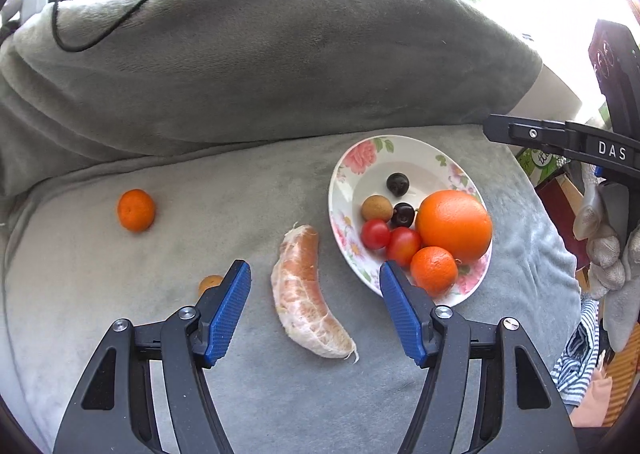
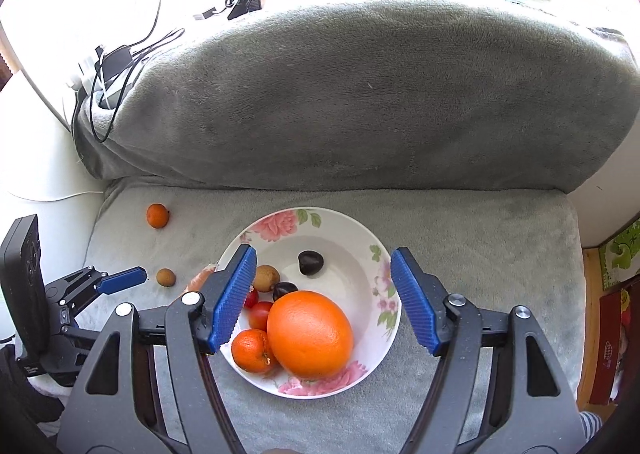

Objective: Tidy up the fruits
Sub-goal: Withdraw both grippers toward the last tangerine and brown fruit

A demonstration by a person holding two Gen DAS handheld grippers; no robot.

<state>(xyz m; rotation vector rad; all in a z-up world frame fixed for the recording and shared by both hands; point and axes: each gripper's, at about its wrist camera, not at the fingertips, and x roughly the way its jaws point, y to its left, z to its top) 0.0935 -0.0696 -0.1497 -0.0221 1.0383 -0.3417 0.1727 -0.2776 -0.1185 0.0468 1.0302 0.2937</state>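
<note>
The left gripper (image 1: 316,306) hangs open and empty above the peeled citrus segment (image 1: 306,294), which lies on the grey cushion (image 1: 120,314) at nine o'clock from the floral plate (image 1: 352,174). Best to straddle its narrow middle and squeeze gently; it looks soft. The right gripper (image 2: 324,298) is also open and empty over the plate.
</note>
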